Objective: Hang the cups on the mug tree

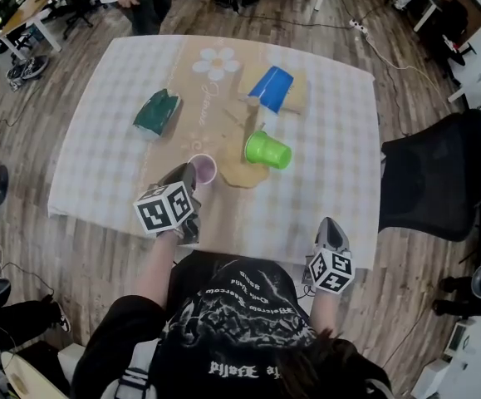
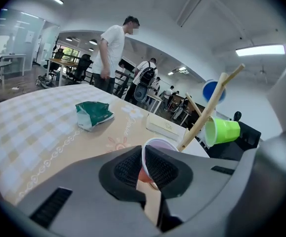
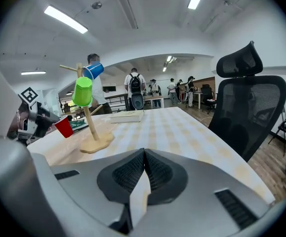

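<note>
Red cup (image 2: 156, 151) is being pinched by its wall in the left tool (image 2: 143, 169), near the table's (image 1: 340, 181) front; the right tool (image 3: 143, 174) is staying out of it, clenched on nothing. Beyond, the mug tree (image 2: 208, 111) is carrying 2 cups, green cup (image 2: 223, 131) and blue cup (image 2: 211, 90). Hanging cup 3 is in hand, probably calling for a lift and a tip onto a free peg.

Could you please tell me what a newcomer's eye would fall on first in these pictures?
The bright green cup and the blue cup hanging on the wooden mug tree at the middle of the checked table stand out most. Just in front of it, the left gripper is shut on the rim of a red cup. The right gripper is shut and empty by the table's near right edge.
</note>
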Tool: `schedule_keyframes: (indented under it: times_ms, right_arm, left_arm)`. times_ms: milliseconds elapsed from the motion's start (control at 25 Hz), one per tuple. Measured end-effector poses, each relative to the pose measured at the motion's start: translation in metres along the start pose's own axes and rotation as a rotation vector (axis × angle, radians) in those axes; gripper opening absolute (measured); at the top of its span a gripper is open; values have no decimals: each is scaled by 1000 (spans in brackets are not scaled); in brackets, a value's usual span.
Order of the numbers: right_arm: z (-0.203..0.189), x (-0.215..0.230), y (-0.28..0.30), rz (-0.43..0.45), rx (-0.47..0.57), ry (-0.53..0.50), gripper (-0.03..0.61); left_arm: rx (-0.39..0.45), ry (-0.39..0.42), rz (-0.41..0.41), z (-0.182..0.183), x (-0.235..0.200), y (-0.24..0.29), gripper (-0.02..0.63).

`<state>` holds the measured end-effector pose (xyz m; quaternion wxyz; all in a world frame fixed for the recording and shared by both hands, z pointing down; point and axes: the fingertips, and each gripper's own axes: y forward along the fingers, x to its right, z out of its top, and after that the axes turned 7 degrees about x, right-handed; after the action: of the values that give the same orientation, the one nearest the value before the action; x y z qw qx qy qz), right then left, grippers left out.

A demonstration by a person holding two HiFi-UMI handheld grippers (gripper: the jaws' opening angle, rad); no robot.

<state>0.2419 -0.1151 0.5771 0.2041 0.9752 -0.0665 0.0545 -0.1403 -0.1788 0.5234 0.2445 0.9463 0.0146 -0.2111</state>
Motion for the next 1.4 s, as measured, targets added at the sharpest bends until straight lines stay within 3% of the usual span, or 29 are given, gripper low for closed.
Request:
schedule_keyframes:
  times_ms: [240, 520, 1400]
  right_arm:
    - [-9, -13, 0, 23, -25, -37, 8]
    - [-14, -26, -2, 46, -39, -70, 8]
    - [-21, -39, -11, 44, -44, -50, 8]
  left_arm:
    - [55, 102, -25, 28, 13, 5, 40]
    - [104, 135, -23, 54, 16, 10, 40]
    - [270, 392, -30, 131, 61, 30, 40]
